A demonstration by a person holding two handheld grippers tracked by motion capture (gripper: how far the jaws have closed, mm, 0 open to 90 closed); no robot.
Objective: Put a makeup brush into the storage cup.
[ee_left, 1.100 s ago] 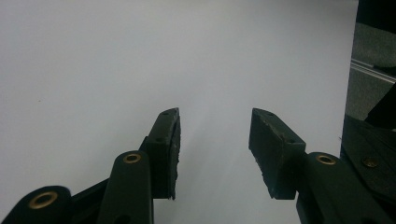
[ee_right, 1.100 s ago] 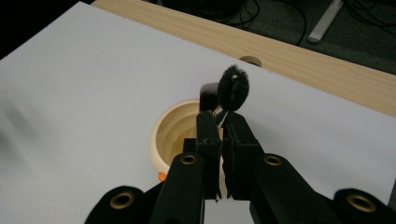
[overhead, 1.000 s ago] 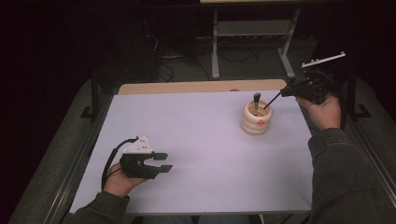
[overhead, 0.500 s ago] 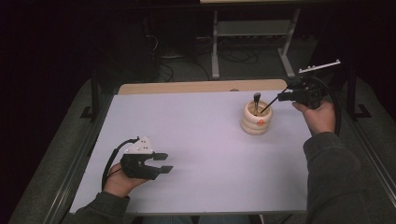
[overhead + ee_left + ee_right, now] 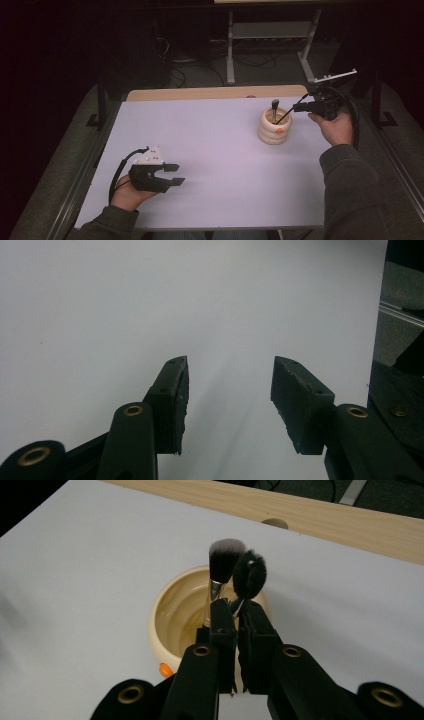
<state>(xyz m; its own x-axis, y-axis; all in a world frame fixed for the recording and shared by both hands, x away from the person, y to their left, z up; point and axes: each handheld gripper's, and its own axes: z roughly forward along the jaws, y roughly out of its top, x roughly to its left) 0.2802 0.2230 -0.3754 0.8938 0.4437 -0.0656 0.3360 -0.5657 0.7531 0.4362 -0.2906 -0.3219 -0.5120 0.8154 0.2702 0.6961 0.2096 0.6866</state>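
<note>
Jaws of your left gripper (image 5: 172,175) gape wide and empty, low over the near-left table (image 5: 210,150). Far right, your right gripper (image 5: 235,630) has closed on a light, thin black brush (image 5: 249,575); grip its stiff handle. It leans in the cream cup (image 5: 274,127) beside a grey-tipped brush (image 5: 225,555).

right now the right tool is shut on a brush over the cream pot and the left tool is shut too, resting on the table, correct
Not quite: the left tool is open, its jaws apart over the bare table, as the left gripper view shows. The right tool is indeed shut on a brush over the cream pot.
</note>
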